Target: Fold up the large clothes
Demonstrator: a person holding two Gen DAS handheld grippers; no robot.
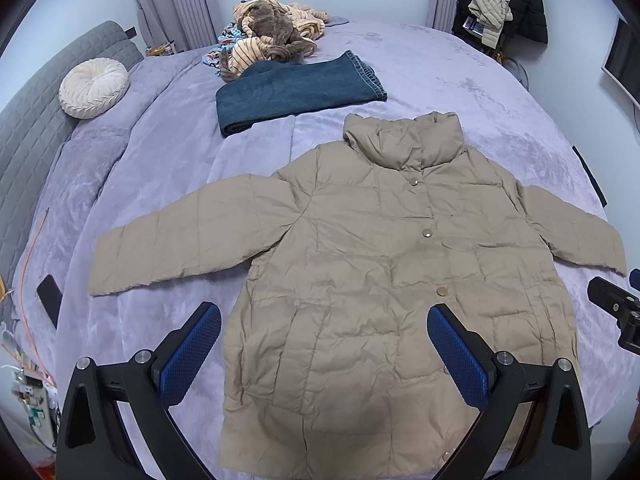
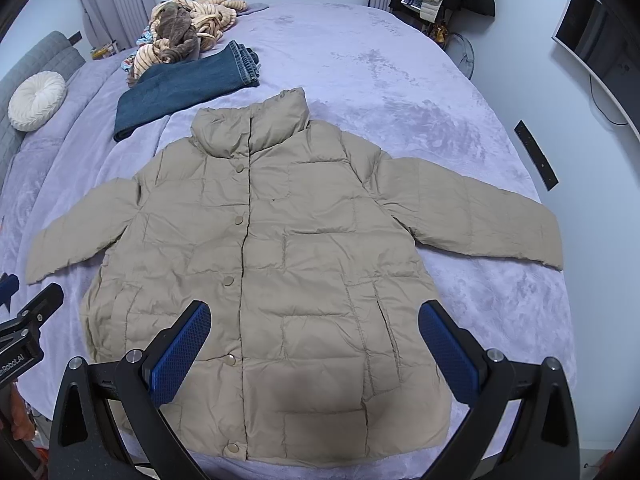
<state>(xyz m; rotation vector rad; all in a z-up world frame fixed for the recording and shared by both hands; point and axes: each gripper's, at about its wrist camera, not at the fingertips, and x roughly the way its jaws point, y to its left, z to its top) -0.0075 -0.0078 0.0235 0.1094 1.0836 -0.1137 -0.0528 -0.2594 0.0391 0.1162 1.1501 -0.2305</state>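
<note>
A beige puffer jacket [image 1: 380, 272] lies flat, front up and snapped shut, across the lavender bed [image 1: 460, 72], filling the centre and lower half of both views. Its collar points toward the top of the frame and both sleeves are spread out to the sides.

The left gripper [image 1: 324, 336] hovers over the jacket's lower part at the bottom of its own view, jaws spread wide and holding nothing. The right gripper [image 2: 314, 332] sits likewise at the bottom of its view above the hem area, jaws wide apart and empty.

Beyond the collar, in the upper left, a folded pair of blue jeans [image 1: 296, 92] rests on the bed, with a heap of striped clothes [image 1: 276, 32] behind it. A round white cushion [image 1: 94, 88] sits at the left edge.
</note>
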